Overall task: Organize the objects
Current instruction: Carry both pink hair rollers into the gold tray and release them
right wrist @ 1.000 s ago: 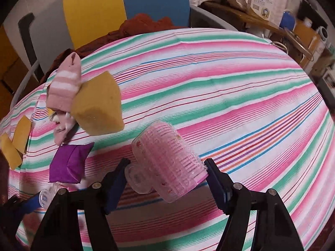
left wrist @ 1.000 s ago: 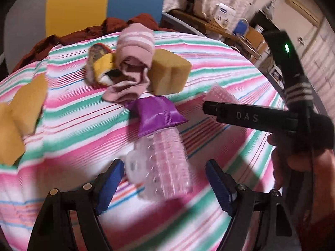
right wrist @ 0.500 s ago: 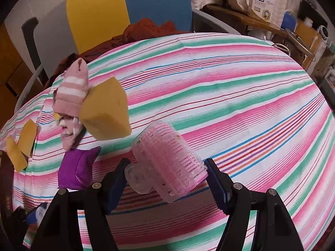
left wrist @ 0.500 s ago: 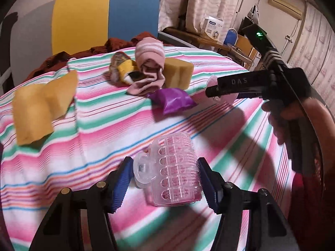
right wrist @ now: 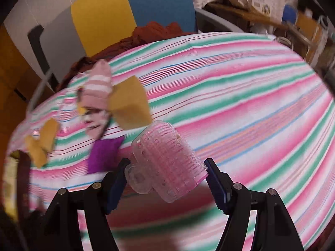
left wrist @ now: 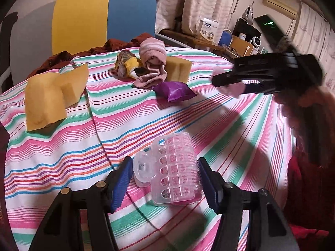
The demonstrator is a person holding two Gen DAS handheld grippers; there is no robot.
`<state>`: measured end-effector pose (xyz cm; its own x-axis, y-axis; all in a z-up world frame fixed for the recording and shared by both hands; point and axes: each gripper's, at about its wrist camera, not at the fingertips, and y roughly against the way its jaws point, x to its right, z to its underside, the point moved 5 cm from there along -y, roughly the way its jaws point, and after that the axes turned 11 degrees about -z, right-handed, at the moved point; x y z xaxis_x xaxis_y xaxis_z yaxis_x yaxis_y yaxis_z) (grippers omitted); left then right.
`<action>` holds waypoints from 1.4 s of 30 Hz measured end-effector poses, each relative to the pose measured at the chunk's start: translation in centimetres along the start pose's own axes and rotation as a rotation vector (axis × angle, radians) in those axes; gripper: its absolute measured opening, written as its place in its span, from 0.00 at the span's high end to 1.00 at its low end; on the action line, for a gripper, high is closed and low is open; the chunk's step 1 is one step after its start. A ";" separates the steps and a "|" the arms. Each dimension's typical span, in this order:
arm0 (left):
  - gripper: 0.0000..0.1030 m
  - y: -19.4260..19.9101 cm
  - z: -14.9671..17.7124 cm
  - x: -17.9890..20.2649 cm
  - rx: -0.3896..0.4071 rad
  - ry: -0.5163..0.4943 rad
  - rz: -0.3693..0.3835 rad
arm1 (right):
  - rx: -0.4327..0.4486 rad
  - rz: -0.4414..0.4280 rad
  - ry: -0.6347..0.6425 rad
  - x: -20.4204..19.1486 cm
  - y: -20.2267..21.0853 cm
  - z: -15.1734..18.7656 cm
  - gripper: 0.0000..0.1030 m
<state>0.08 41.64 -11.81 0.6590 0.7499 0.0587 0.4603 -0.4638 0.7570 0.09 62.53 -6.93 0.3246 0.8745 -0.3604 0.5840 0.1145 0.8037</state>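
Note:
My left gripper [left wrist: 165, 177] is shut on a clear hair roller with a pink core [left wrist: 173, 171], held just over the striped tablecloth [left wrist: 83, 146] near its front edge. The right gripper [right wrist: 165, 177] is shut on a second pink hair roller [right wrist: 167, 163] above the cloth. In the left wrist view that right gripper [left wrist: 230, 79] hangs at the right with a hand behind it. At the back lie a pink striped sock [left wrist: 152, 62], a patterned sock [left wrist: 125, 64], a yellow sponge [left wrist: 180, 67] and a purple packet [left wrist: 173, 91].
Two more yellow sponges [left wrist: 46, 104] stand at the left of the table. A dark red cloth [left wrist: 125, 41] and a yellow and blue chair back [left wrist: 104, 21] are behind it. A cluttered shelf with a white box [left wrist: 207, 29] is at the back right.
The left jaws closed on the clear roller that lay on the cloth, and the left gripper drew back from the pile. The right gripper shifted a little with its roller.

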 end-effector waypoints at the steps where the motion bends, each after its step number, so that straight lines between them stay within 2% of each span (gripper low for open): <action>1: 0.40 0.3 0.1 0.0 0.003 0.001 -0.001 | 0.006 -0.008 0.001 -0.7 0.8 0.5 0.30; 7: 0.40 3.4 1.8 -1.3 0.000 0.093 0.078 | 0.029 -0.089 -0.015 -4.6 3.7 3.0 0.30; 14: 0.40 8.7 3.7 -3.9 0.049 0.151 0.107 | 0.007 -0.151 -0.028 -9.3 3.1 6.1 0.30; 21: 0.40 13.5 5.6 -8.2 0.122 0.199 0.052 | 0.002 -0.213 0.024 -14.7 2.8 8.2 0.30; 28: 0.40 16.8 7.4 -14.2 0.163 0.324 -0.020 | -0.029 -0.324 0.075 -21.8 1.9 10.7 0.30; 33: 0.40 16.9 8.7 -18.1 0.144 0.420 -0.054 | -0.065 -0.398 0.103 -26.4 1.0 12.5 0.30; 38: 0.40 15.9 9.7 -21.2 0.074 0.494 -0.012 | -0.079 -0.447 0.151 -30.2 0.8 13.7 0.30; 42: 0.40 15.1 10.7 -23.1 0.010 0.525 -0.009 | -0.081 -0.462 0.207 -33.3 0.7 14.4 0.30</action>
<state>-1.80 12.23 -8.68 0.2691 0.8884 0.3720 0.4720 -0.4583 0.7531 0.40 26.74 -1.19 -0.1129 0.7982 -0.5917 0.5695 0.5400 0.6197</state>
